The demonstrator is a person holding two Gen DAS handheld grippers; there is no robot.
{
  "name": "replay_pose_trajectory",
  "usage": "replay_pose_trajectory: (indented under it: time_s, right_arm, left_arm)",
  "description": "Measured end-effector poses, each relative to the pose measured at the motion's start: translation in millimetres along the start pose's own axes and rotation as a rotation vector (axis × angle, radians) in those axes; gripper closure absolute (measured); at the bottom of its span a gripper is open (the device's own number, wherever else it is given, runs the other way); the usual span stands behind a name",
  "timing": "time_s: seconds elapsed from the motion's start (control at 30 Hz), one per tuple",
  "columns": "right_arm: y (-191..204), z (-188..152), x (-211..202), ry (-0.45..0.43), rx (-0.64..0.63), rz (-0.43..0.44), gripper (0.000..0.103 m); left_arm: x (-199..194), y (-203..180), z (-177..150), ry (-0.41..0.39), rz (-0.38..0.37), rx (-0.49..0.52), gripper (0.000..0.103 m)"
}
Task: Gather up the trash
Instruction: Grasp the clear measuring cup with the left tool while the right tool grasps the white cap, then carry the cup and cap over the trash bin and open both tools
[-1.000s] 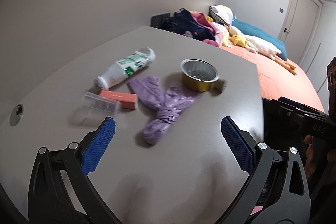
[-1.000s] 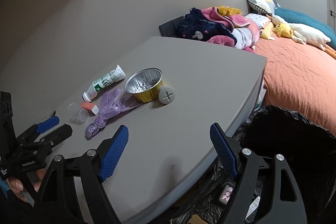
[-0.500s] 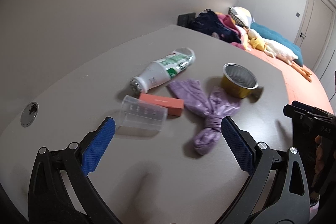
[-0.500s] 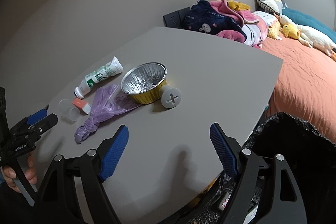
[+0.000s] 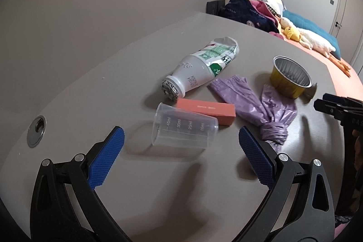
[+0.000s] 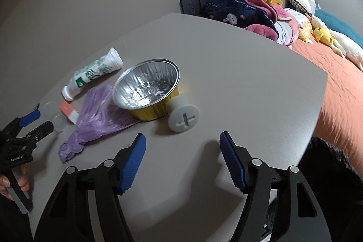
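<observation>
On the grey desk (image 5: pixel 95 92) every piece of trash lay untouched, so the step in hand was judged to be the approach to a first pick. The left gripper (image 5: pixel 181 151) hung with its jaws wide apart and nothing between them, lined up on the clear measuring cup (image 5: pixel 185 131) just ahead. That cup lay on its side, long axis across the left wrist view, open mouth to the left, and touched the orange box (image 5: pixel 205 111) behind it. The crushed white bottle (image 5: pixel 200 68) pointed its foil-capped neck toward the cup, its body running away up and right. The right gripper (image 6: pixel 181 161) was closing its jaws on nothing, aimed at the grey screw-shaped plug (image 6: pixel 183 120) beside the foil cup (image 6: pixel 146 92); a knotted purple bag (image 6: pixel 97 120) lay between the two groups. Next, the left jaws likely needed to drop astride the cup and squeeze gently.
</observation>
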State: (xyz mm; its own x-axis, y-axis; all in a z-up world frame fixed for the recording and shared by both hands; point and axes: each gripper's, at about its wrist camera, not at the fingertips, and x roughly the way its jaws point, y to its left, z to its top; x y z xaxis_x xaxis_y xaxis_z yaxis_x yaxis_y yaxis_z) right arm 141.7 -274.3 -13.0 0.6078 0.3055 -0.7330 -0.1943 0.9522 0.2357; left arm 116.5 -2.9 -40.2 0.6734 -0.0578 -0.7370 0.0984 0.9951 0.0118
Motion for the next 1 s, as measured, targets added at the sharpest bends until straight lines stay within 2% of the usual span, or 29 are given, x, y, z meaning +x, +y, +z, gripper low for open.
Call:
replay_pose_trajectory:
  time_s: [0.1,0.23,0.33,0.43,0.5,0.7,1.0]
  right_arm:
    - [1,7,6,0.001,-0.021,-0.015,0.036]
    - [1,16,13,0.009,-0.046,-0.02,0.044]
    - [3,19,16,0.007,-0.071,-0.028,0.053]
    - [7,20,18,0.005,-0.108,-0.043,0.07]
    - [9,18,17,0.0,-0.121,-0.045,0.07]
    - [12,11,12,-0.005,-0.104,-0.009,0.07]
    - [14,2,-13,-0.027,-0.068,0.028,0.07]
  left_arm:
    - [7,1,1,0.011,-0.006,0.013,0.006]
    - [13,3,2,0.025,-0.019,0.018,0.006]
    - [15,4,3,0.026,-0.037,0.02,0.012]
    - [17,4,2,0.043,-0.054,0.024,0.028]
    - [18,4,1,0.061,-0.078,0.024,0.046]
    - [12,3,-5,0.056,-0.083,0.029,0.046]
    - [-9,5,-7,0.025,-0.11,-0.019,0.046]
